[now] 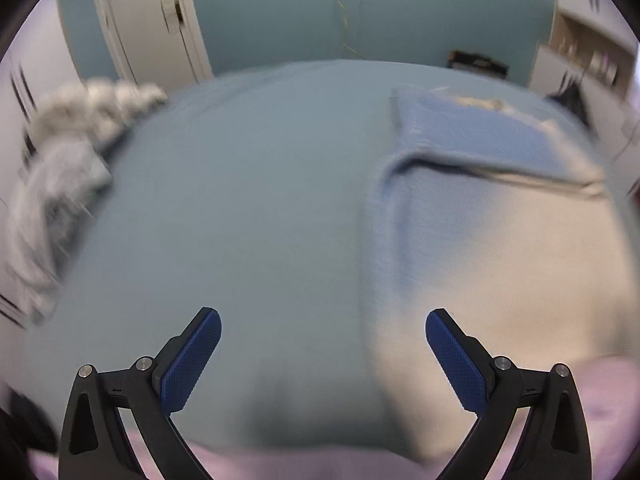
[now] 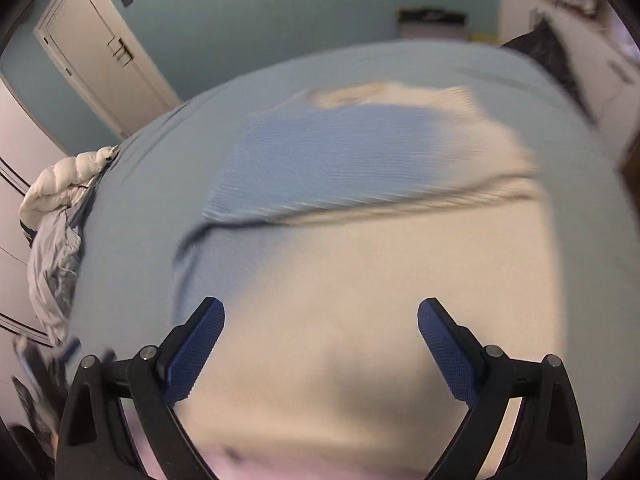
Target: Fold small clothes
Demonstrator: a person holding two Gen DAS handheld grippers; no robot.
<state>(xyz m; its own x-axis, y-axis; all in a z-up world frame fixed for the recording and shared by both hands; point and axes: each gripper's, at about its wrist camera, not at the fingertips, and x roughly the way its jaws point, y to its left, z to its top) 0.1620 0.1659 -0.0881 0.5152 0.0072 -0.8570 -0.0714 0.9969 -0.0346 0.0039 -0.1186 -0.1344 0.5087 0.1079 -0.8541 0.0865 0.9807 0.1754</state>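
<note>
Blue-grey sheet (image 1: pixel 248 208) covers the bed in the left wrist view, teal wall and a white door (image 1: pixel 144 24) behind. Left gripper (image 1: pixel 323 354) is spread wide, holding nothing. The blue-to-cream sweater (image 1: pixel 472 208) lies flat to its right, with lots of bare sheet around.

Right wrist view: same bed, puffy white jacket (image 2: pixel 60 184) on its left edge. Right gripper (image 2: pixel 321 344) hangs wide open above the sweater's cream part (image 2: pixel 340 264), gripping nothing.

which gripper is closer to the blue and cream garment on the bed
Right. The right gripper hangs open directly over the blue and cream garment; the left gripper hangs open over bare bed sheet, garment to its right.
</note>
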